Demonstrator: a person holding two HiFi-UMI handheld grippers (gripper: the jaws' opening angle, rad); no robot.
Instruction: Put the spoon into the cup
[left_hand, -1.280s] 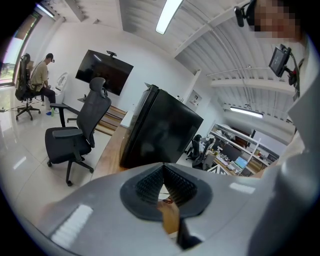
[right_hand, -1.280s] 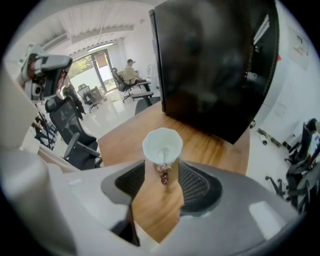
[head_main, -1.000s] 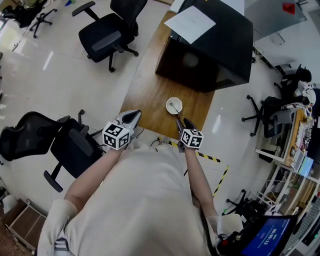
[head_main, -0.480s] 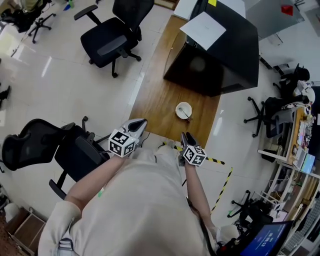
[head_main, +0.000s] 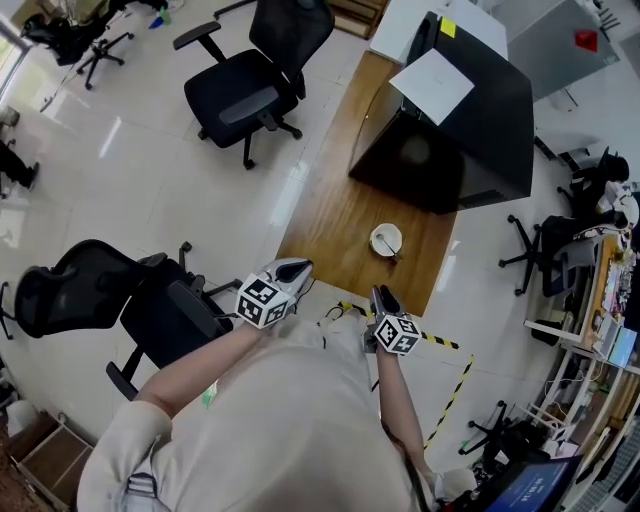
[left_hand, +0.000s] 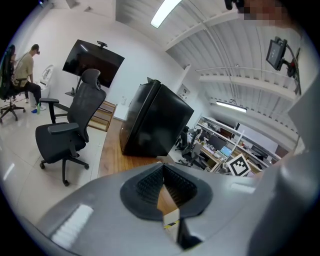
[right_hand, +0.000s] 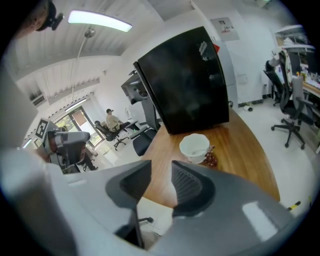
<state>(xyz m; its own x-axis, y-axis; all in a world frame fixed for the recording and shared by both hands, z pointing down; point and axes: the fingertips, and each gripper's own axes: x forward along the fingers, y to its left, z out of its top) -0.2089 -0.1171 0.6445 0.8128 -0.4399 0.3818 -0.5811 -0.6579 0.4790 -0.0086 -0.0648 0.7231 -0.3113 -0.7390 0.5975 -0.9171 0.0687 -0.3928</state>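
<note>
Spoon (right_hand: 204, 151) in cup (right_hand: 192, 148) near table (right_hand: 245, 150) edge | right tool (right_hand: 161, 169) apart, just closing, empty | left tool (left_hand: 163, 169) jaws together

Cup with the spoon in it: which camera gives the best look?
The right gripper view: the cup is near and large, with the spoon leaning over its rim. The head view shows it tiny, from above. The left gripper view does not show it.

Left gripper (head_main: 292, 269) and right gripper (head_main: 380, 295) back away from the cup (head_main: 386, 239); the right gripper's empty jaws have just been closing.
</note>
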